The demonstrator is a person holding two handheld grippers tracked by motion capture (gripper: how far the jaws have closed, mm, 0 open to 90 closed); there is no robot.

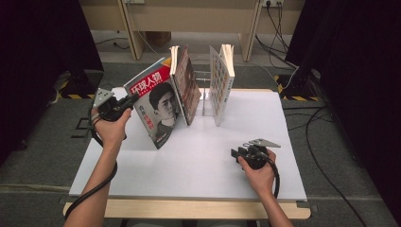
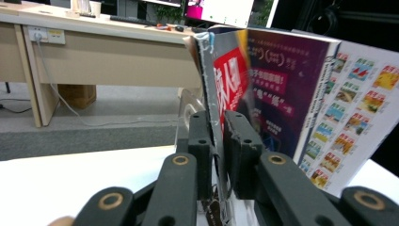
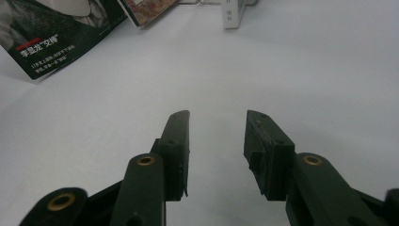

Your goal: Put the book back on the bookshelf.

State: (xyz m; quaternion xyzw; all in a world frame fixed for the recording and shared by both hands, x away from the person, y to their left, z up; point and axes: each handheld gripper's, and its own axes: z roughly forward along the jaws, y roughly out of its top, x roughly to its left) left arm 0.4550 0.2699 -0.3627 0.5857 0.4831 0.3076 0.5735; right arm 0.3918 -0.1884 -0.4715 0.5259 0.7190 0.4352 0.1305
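Item: magazine [image 1: 155, 105], 1 copy, glossy, thin. Stood tilted left of centre in the high view, lower corner on the white table [image 1: 198, 165], top edge leaning against a book [image 1: 185, 85] held in the clear rack [image 1: 204, 97]. Judged light and limp: likely to bow or flop if gripped at 1 corner only. Coated cover judged slippery, pages liable to crease or tear under a hard pinch. Best hold judged to be along the bound edge, near mid-height, where the sheets were stiffest.

Appearance: red band with white characters across the top, dark portrait cover below, small white and red print toward the lower left. Edge looked worn and frayed in the left gripper view [image 2: 211, 80], centre of frame.

Left gripper [image 1: 124, 103]: at the left of the high view, clenched on the magazine's edge; in the left gripper view the 2 pads sat pressed on either side of the thin sheaf [image 2: 217, 141].

Right gripper [image 1: 236, 153]: at the lower right of the high view, resting on the bare table, well apart from the magazine. Jaws released, a clear gap between them, nothing held [image 3: 217, 141].

Also noted: second book [image 1: 222, 80] with a tiled cover of small pictures, upright at the right of the rack, apart from the magazine.
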